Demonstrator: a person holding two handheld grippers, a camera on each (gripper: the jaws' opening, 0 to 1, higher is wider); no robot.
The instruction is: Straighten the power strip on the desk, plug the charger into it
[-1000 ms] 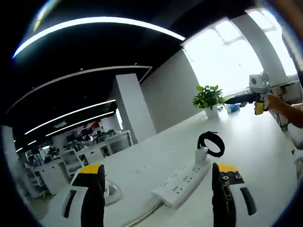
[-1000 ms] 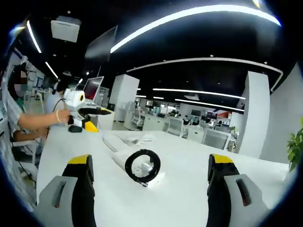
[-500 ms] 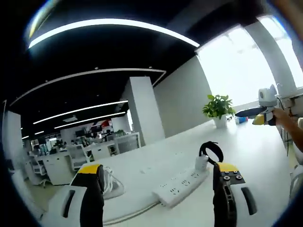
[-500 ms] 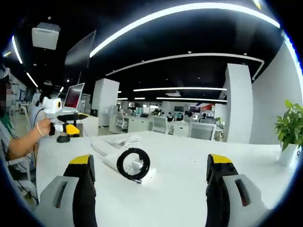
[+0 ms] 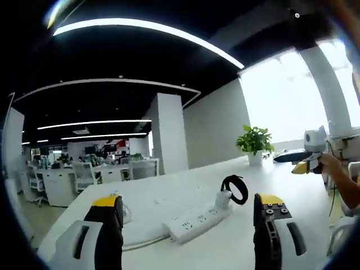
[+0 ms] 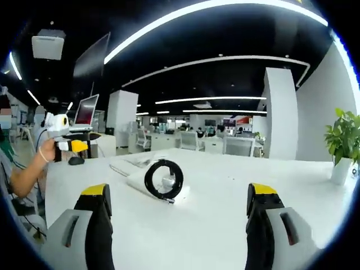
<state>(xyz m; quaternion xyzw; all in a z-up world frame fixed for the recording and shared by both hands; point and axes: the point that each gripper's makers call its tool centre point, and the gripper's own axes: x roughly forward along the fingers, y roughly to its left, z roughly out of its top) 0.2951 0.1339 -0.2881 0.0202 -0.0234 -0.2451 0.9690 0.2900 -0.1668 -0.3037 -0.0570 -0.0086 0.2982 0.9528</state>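
Lying on the desk (image 5: pixel 236 247), power strip (image 5: pixel 194 218), charger (image 6: pixel 163 180) half behind its coiled cable, both hand-held grippers' jaws apart.

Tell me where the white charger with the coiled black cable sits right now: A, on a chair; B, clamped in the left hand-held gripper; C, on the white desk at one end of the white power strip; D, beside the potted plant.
C: the white charger with the coiled black cable rests on the white desk at the far end of the white power strip.
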